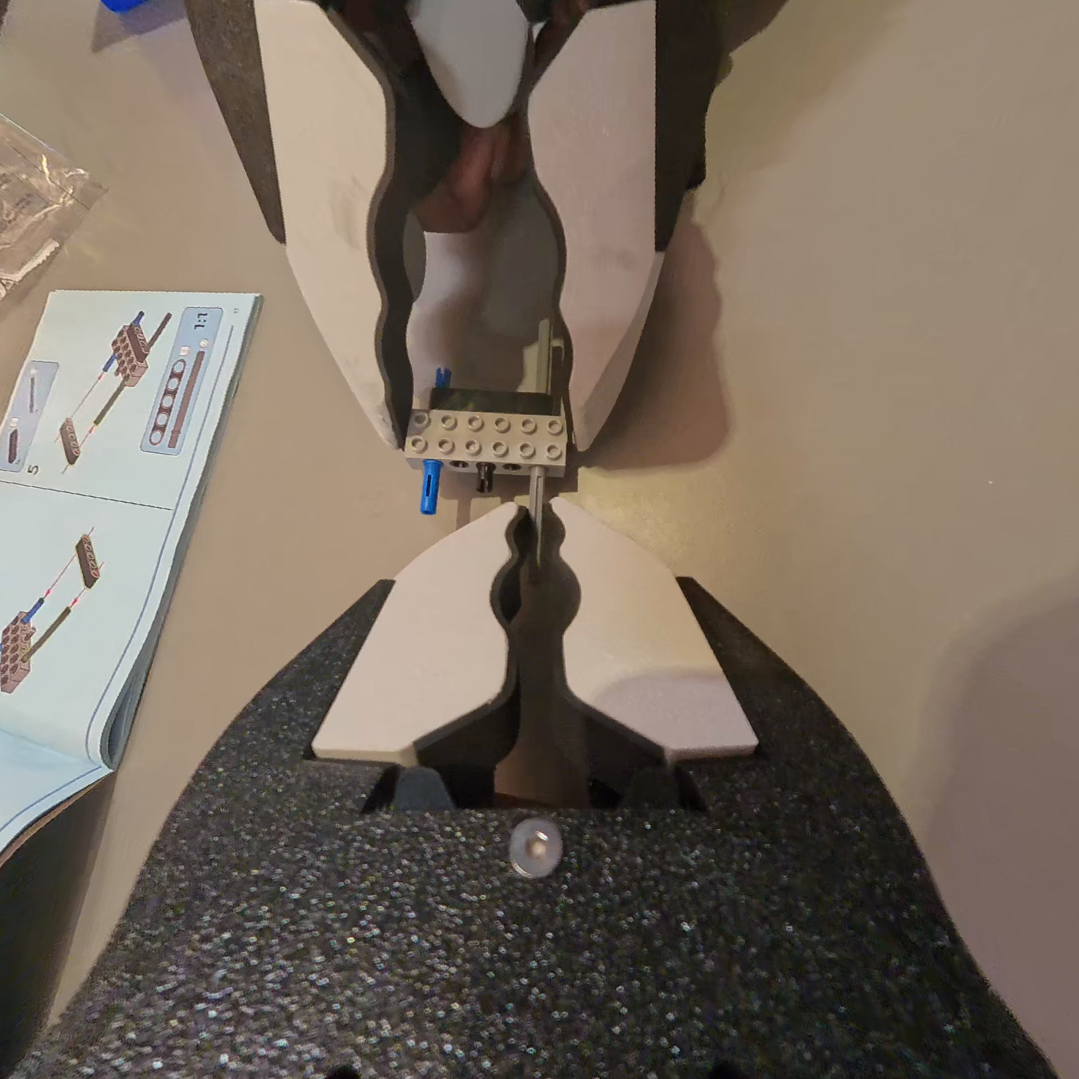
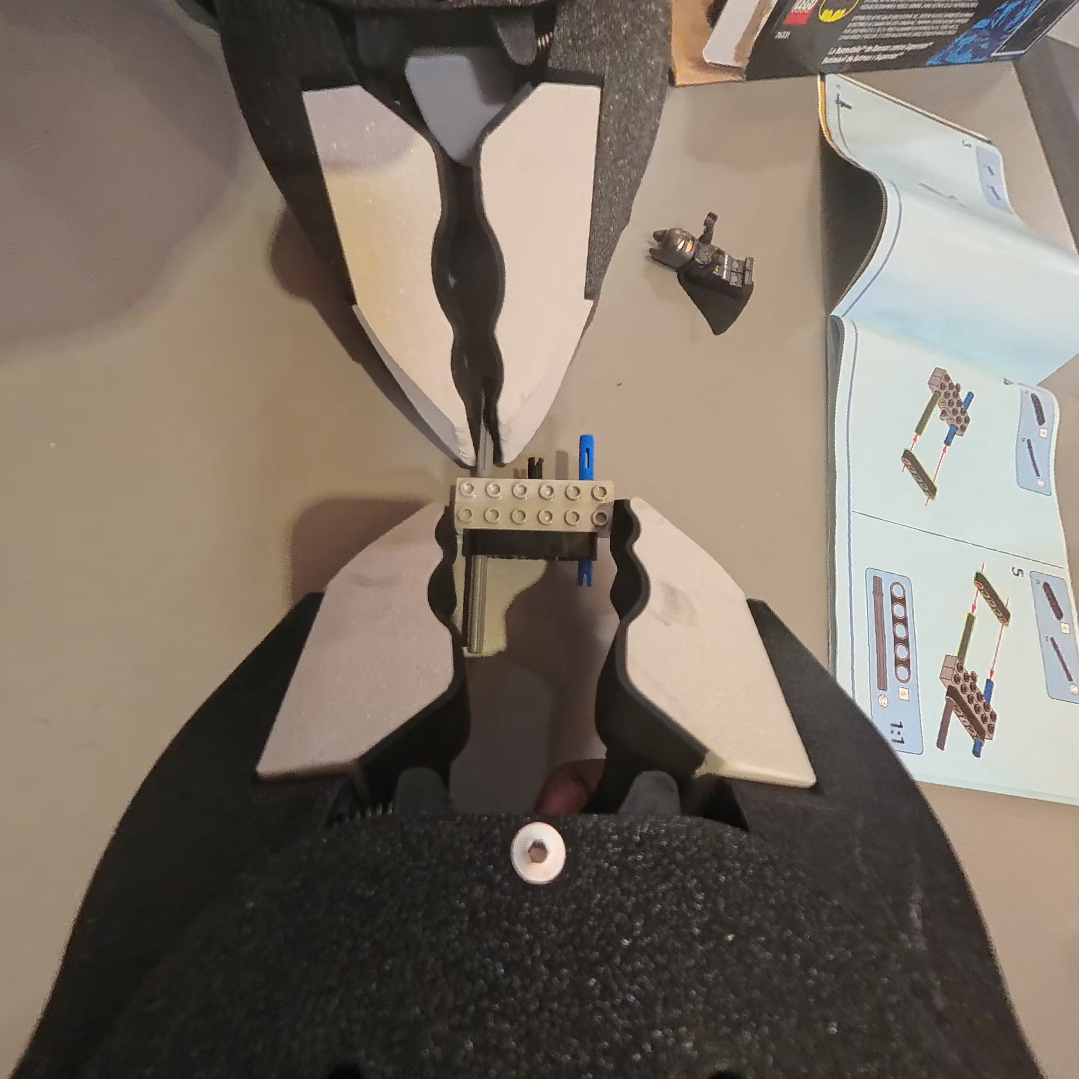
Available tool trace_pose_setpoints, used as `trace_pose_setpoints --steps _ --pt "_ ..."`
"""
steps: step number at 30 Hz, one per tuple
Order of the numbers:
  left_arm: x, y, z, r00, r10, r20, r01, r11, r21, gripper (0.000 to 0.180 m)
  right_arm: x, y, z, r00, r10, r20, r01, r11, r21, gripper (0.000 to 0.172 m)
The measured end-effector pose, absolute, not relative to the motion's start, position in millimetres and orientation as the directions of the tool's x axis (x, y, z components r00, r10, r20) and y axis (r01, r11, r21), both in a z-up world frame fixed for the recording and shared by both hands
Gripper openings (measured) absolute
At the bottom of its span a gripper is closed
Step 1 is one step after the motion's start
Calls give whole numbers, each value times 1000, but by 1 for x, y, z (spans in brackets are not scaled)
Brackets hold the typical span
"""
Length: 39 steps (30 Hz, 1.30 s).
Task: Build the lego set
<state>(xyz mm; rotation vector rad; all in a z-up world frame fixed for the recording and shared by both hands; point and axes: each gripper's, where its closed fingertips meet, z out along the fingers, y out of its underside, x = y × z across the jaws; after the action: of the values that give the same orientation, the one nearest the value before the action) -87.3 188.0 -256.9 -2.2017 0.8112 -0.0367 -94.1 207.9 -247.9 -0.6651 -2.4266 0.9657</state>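
A grey studded brick (image 2: 534,502) with a black beam (image 2: 534,546) against it is clamped end to end between the pads of my right gripper (image 2: 534,519). A blue pin (image 2: 587,455) and a black pin (image 2: 534,465) stick out of its side. A grey axle (image 1: 538,490) runs through the brick's end hole. My left gripper (image 1: 534,514) is shut on the axle's outer end, right in front of the brick (image 1: 487,435). The left wrist view shows the right gripper (image 1: 490,432) opposite, and the blue pin (image 1: 431,484).
An open instruction booklet (image 2: 946,467) lies to the right of the grippers, and shows at the left of the left wrist view (image 1: 117,496). A dark minifigure (image 2: 703,263) lies on the tan table. A box (image 2: 876,29) stands behind. A plastic bag (image 1: 35,198) lies nearby. Left and right tips are no more than a few centimetres apart. The dark minifigure (image 2: 703,263) is about 12 cm from both grippers' fingertips.
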Motion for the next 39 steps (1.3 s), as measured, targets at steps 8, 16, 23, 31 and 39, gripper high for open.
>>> trace_pose_setpoints --steps 8,16,23,31,39 --pt "-91 186 -253 811 -553 -192 -508 -502 -700 21 -91 212 -251 -792 591 153 322 618 -717 51" --pt "-99 190 -233 854 -503 -129 -398 -473 -786 22 -80 214 -261 -810 586 34 411 608 -679 52" --pt "-109 200 -219 890 -434 -139 -332 -407 -851 25 -80 215 -262 -804 595 2 436 592 -678 52" --pt "-114 207 -184 924 -373 -80 -181 -247 -952 27 -81 216 -262 -800 601 -2 443 587 -678 53" --pt "-111 207 -179 924 -375 -73 -162 -212 -964 27 -81 216 -262 -798 603 4 441 588 -678 54"
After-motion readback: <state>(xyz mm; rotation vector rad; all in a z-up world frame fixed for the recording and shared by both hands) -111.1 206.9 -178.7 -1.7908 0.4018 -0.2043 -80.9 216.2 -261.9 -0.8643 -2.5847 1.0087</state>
